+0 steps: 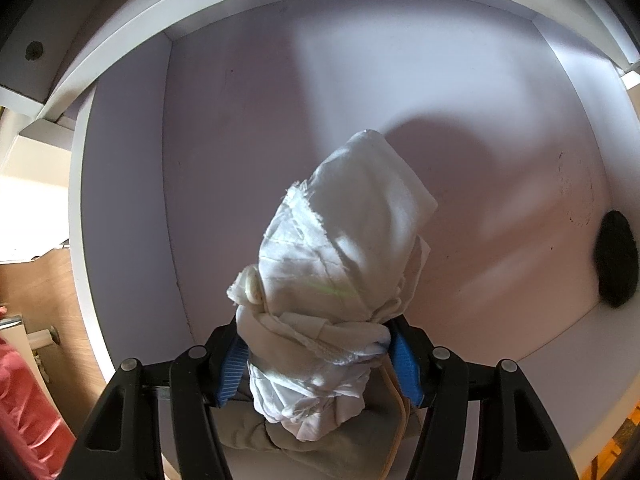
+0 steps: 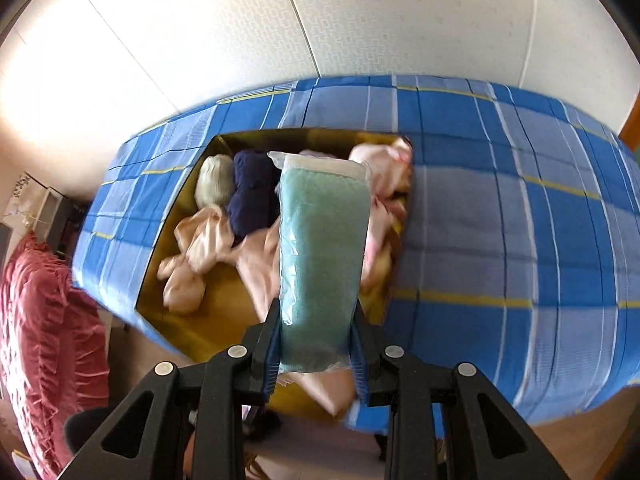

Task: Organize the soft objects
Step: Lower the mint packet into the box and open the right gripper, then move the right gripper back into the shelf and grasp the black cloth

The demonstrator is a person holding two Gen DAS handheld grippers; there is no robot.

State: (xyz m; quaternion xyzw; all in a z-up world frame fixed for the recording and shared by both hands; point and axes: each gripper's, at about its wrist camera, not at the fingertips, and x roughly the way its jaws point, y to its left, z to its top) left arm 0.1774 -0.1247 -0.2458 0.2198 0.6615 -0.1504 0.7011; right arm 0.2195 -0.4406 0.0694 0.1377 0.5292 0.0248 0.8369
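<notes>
In the left wrist view my left gripper (image 1: 316, 356) points down into a white drawer (image 1: 120, 208) and is shut on a rolled white cloth (image 1: 340, 248); its blue pads press the bundle's lower part. A grey cloth (image 1: 304, 448) lies under it near the fingers. In the right wrist view my right gripper (image 2: 316, 356) is shut on a teal towel in a clear plastic wrap (image 2: 324, 256), held up above a yellow box (image 2: 224, 320). The box holds pink cloths (image 2: 200, 248), a dark blue roll (image 2: 252, 196) and a pale roll (image 2: 216, 180).
The yellow box lies on a bed with a blue checked cover (image 2: 500, 220) against a white wall (image 2: 360, 20). A red fabric (image 2: 44, 320) hangs at the left. A dark oval thing (image 1: 616, 260) sits at the drawer's right wall.
</notes>
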